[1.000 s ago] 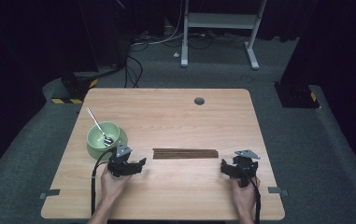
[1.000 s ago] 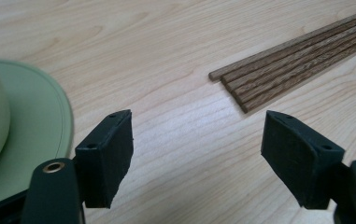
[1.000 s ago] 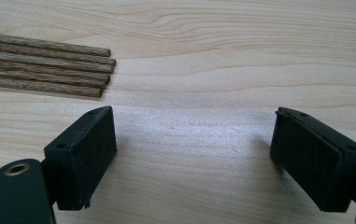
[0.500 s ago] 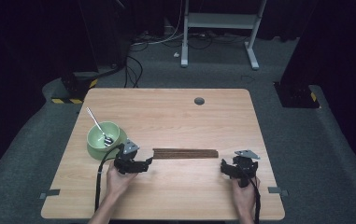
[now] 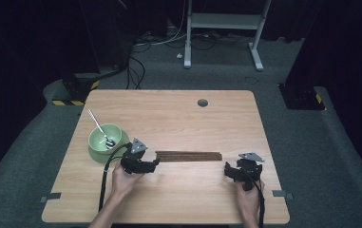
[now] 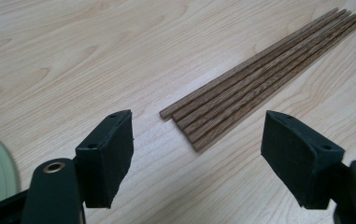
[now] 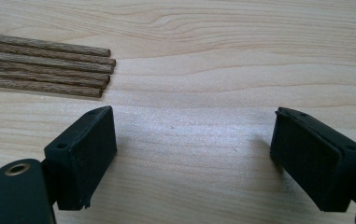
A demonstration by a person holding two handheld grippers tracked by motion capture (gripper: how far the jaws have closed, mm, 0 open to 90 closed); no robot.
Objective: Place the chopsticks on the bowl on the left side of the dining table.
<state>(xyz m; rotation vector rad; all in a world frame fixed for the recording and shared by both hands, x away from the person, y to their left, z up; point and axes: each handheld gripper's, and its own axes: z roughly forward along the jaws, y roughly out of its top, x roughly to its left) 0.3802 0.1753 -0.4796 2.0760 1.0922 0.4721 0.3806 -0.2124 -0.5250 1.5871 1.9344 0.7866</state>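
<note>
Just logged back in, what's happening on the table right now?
A person holds a tool in each hand over a wooden table. A bundle of brown wooden sticks lies flat between them, untouched. The left tool sits near the sticks' left end with its jaws wide open and nothing between them; the right tool is just off the right end, also open and empty. A green bowl with a spoon in it stands beside the left tool.
</note>
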